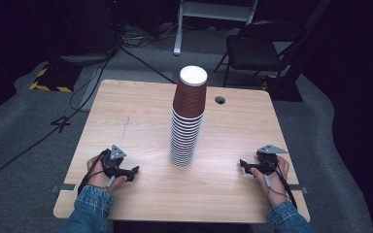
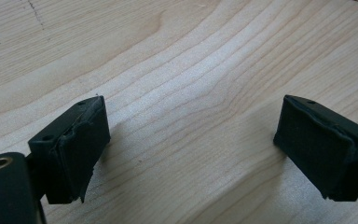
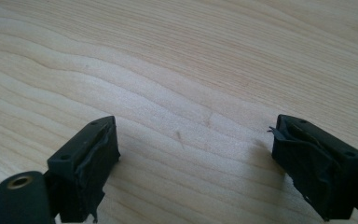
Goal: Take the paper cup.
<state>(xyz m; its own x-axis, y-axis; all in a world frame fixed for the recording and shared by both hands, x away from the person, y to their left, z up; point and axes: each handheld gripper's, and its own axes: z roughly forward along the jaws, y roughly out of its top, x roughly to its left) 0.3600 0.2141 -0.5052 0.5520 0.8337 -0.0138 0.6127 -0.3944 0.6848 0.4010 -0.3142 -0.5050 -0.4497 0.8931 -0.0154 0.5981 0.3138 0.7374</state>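
Both my grippers, left (image 1: 135, 170) and right (image 1: 243, 165), sit open and empty either side of the cups (image 1: 188, 116). Light, crushable, tippy; I'd pinch the top cup's rim gently.

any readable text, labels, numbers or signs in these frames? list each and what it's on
"4": dark numeral on the grey floor, left of the table.
Stack of paper cups: no print to read.
Yellow-and-black hazard stripes on the floor beyond the table's far left corner: a marking, no words.
Both gripper views: bare wood grain between open jaws, no text.
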